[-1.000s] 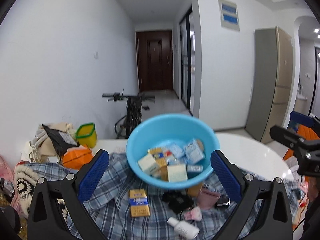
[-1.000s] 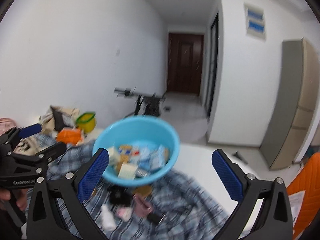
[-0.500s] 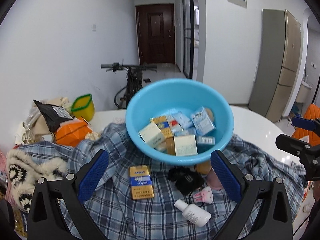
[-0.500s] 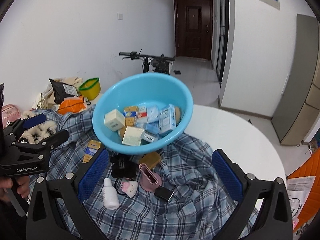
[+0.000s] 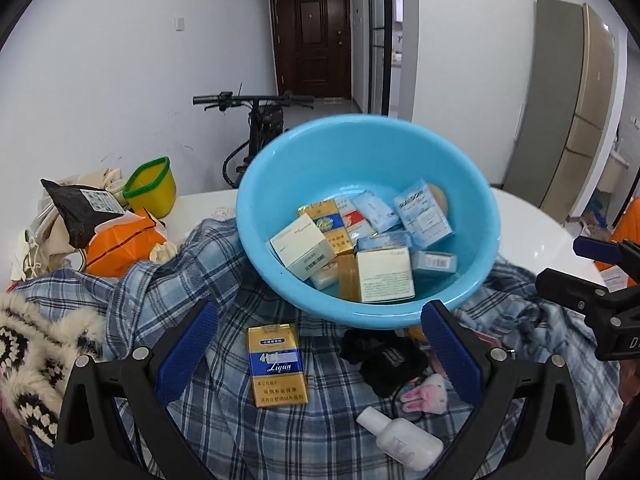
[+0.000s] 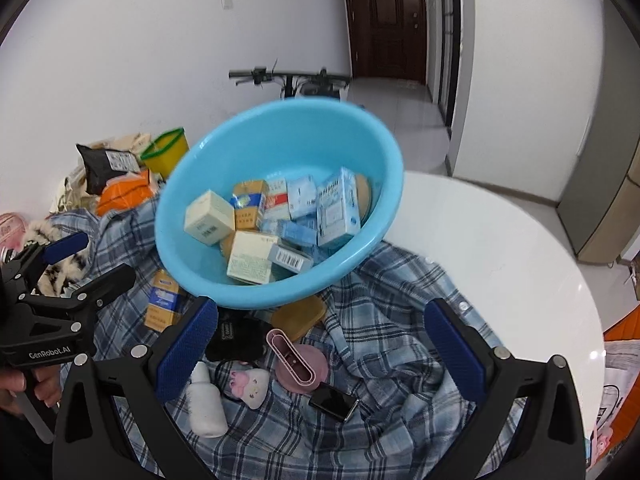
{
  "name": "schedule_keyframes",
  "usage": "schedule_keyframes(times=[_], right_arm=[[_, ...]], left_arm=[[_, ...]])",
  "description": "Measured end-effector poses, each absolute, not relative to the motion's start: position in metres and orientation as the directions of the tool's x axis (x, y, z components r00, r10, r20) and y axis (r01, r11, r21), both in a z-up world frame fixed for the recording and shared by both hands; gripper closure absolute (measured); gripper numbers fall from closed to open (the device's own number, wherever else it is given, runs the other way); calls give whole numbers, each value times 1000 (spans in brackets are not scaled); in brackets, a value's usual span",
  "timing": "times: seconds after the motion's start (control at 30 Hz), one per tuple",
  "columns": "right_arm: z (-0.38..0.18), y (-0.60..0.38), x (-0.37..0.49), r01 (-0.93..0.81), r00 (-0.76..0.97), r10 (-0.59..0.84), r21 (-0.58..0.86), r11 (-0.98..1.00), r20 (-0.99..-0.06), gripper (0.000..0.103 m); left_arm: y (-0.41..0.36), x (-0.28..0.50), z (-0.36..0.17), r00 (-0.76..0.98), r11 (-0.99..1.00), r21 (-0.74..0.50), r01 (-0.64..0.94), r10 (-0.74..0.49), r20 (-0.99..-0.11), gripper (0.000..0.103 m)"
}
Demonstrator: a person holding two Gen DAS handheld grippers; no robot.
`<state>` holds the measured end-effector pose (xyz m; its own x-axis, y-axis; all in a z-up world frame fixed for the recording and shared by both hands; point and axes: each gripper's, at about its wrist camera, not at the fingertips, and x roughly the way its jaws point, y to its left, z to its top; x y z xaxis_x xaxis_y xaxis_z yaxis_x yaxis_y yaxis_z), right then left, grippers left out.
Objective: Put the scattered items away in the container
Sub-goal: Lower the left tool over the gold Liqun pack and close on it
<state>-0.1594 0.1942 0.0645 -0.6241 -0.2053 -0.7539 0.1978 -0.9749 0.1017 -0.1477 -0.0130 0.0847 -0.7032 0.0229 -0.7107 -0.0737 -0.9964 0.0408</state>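
The round light-blue plastic basin (image 5: 368, 184), tilted toward the cameras on a rumpled blue plaid cloth (image 5: 224, 420) over the white round desk (image 6: 500, 248), holds a heap of small cartons. The left hand-held gripper (image 5: 316, 356) is spread wide and holds nothing; between its blue pads lies a flat gold-and-blue cigarette pack (image 5: 277, 364), with the basin just beyond the fingertips. The right hand-held gripper (image 6: 320, 356) is likewise wide open and empty, the basin's near rim just past its left pad. Only the right view shows the pink oval-mouthed case (image 6: 296, 360), the small black glossy device (image 6: 333, 400) and the tan flat box (image 6: 299, 316) under the basin's edge. Both views show the white squeeze bottle (image 5: 400, 438), pink bunny trinket (image 5: 426, 394) and black crumpled pouch (image 5: 384, 360). Farther left sit an orange bag (image 5: 120, 244) and a yellow green-rimmed tub (image 5: 150, 186).
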Motion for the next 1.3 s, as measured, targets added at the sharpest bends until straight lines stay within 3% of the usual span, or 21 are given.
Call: schedule_keyframes(times=[0.5,0.97,1.3], right_arm=[[49,187,-190,225,-548,-220,111,-968,-807,0],[43,184,-174,258,-548,-208,74,-963,-810,0],[6,187,-157,278,-442,-213,93,-956,-871,0]], left_arm=[[-21,-180,73,-669,-996,43,-74,17,-743,0],[-19,-163,47,-621,-995,33,-96,34,-783,0],[-17,-147,15,-552,-990,36,-139,47,-833,0]])
